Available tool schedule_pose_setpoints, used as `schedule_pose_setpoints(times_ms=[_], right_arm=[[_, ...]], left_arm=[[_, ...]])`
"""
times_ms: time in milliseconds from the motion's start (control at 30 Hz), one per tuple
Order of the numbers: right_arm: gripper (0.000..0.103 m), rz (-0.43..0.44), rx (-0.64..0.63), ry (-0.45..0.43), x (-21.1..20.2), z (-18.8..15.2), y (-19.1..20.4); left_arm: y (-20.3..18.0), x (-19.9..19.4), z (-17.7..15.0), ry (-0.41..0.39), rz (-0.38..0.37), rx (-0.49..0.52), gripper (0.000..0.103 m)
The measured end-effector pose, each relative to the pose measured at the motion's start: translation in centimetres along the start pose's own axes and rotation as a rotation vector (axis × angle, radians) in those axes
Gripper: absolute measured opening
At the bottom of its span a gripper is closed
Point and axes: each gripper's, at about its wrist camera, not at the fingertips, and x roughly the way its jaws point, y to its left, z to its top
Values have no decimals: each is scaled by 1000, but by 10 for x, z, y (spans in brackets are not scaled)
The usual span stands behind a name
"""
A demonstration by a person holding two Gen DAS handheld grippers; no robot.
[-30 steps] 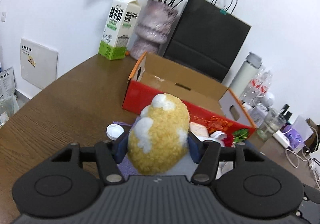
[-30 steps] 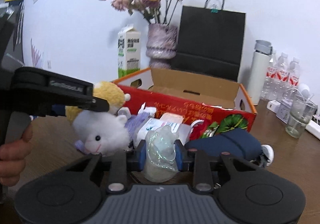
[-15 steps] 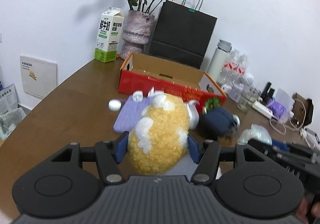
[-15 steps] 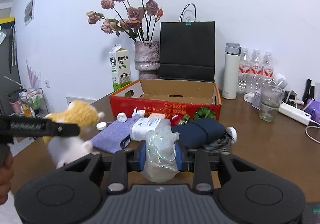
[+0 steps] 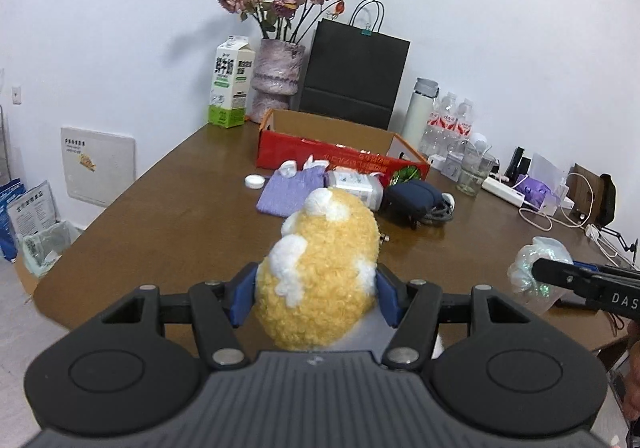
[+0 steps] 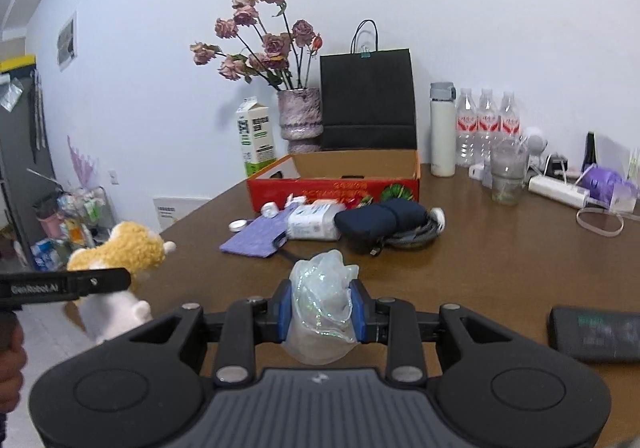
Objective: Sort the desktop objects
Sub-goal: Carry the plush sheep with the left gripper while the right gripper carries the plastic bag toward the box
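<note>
Left gripper point(image 5: 316, 298) clamps plush toy point(image 5: 318, 272) (white underside point(image 6: 116, 314) seen rightward); right gripper point(image 6: 322, 310) pinches bag point(image 6: 322, 312).

A vase of dried roses point(image 6: 300, 115) stands at the table's twelve o'clock edge; a milk carton point(image 6: 256, 141) sits at its nine o'clock, a black paper bag point(image 6: 368, 99) at its three. A white flask point(image 6: 442, 129) and water bottles point(image 6: 486, 123) stand at two o'clock.

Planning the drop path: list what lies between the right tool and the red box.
Right wrist view: bare table, then purple pouch, wipes pack and navy pouch.
</note>
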Motion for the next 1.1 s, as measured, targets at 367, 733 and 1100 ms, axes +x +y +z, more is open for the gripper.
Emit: schedule_pose_setpoints(times_ms=[367,733,1100], right_arm=[[28,-56,-20,-6,-23,-6,4],[29,-67,-42,-27,-14,-4,3],[29,-85,-50,-6,44,29,-7]], left_arm=[[0,-17,-8,1,3,39,62],[6,2,2,-24,2,10,62],[11,65,51,-30,-14,-33,62]])
